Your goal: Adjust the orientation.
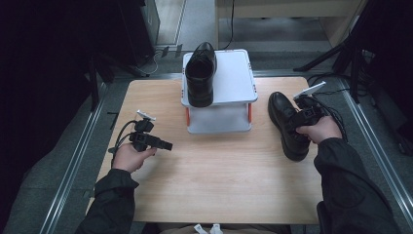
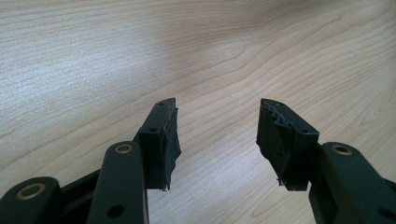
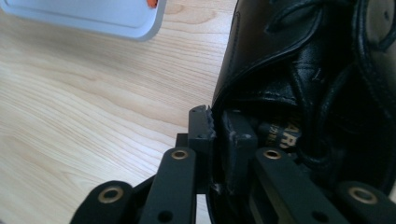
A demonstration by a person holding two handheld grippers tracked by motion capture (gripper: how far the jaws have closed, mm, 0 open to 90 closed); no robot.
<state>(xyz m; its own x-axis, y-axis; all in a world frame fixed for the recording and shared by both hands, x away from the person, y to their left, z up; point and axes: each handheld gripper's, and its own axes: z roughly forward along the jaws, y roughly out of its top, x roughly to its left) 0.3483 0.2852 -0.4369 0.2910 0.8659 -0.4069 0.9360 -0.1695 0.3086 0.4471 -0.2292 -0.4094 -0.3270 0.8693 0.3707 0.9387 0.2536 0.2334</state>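
While the left tongs (image 1: 168, 145) hover spread wide over the bare wooden counter (image 1: 219, 170), the right tongs (image 3: 218, 128) clamp the collar of a black leather shoe (image 1: 287, 124) lying at the counter's right side; its mate (image 1: 200, 73) rests atop a small white rack (image 1: 234, 80).

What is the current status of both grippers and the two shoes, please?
Left gripper open, empty, over bare table. Right gripper shut on collar of shoe on table. Other shoe sits on white rack. Nothing in the way.
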